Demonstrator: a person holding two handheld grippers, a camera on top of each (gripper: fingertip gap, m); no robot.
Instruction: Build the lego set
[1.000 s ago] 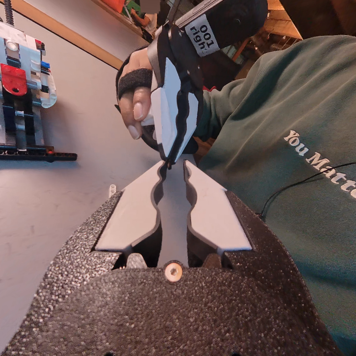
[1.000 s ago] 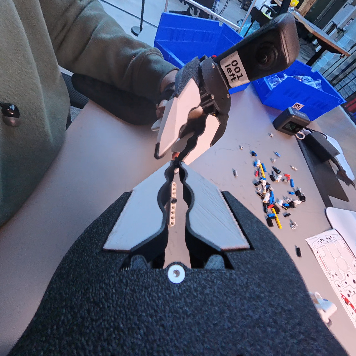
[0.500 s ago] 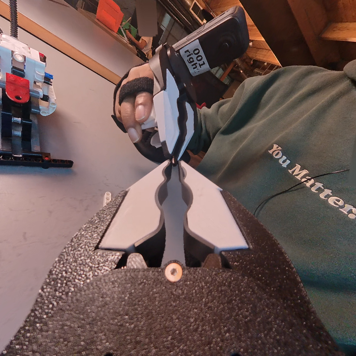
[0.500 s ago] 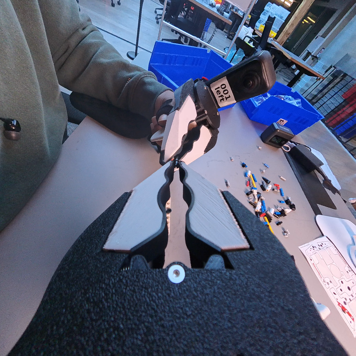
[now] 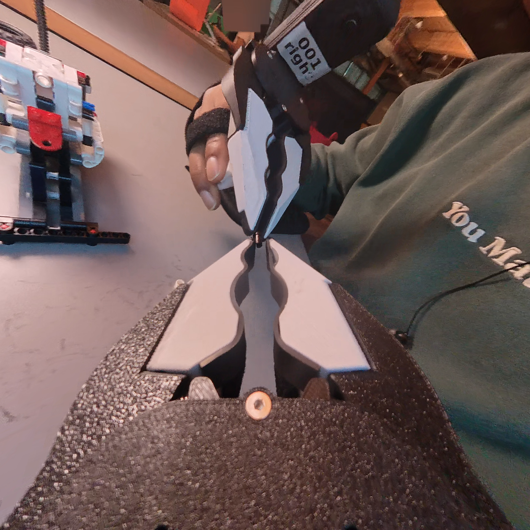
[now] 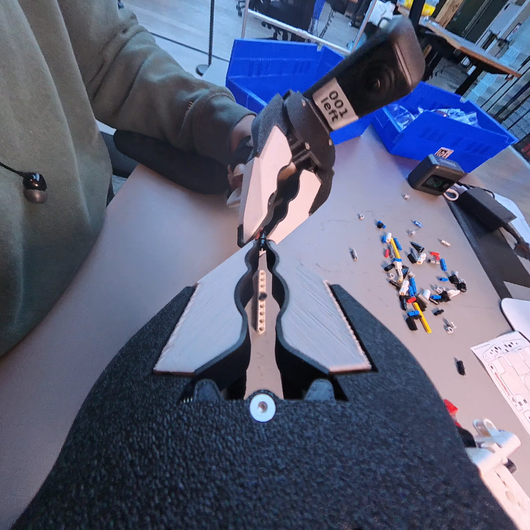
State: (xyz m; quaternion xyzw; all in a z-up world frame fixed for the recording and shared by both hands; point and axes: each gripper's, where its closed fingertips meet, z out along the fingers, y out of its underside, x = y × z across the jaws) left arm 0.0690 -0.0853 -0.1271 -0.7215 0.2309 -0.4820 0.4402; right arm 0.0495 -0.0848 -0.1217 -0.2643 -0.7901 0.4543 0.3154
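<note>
Looks like a workshop or lab. Blue storage bins (image 6: 441, 132) at the surface (image 6: 172, 235) edge toward 12 o'clock, more workbenches (image 6: 470, 54) and dark racking at 1 o'clock on a bare concrete floor (image 6: 177, 37). Loose small building parts (image 6: 415, 275) at 3 o'clock, printed instruction sheet (image 6: 507, 372) at 4 o'clock.
</note>
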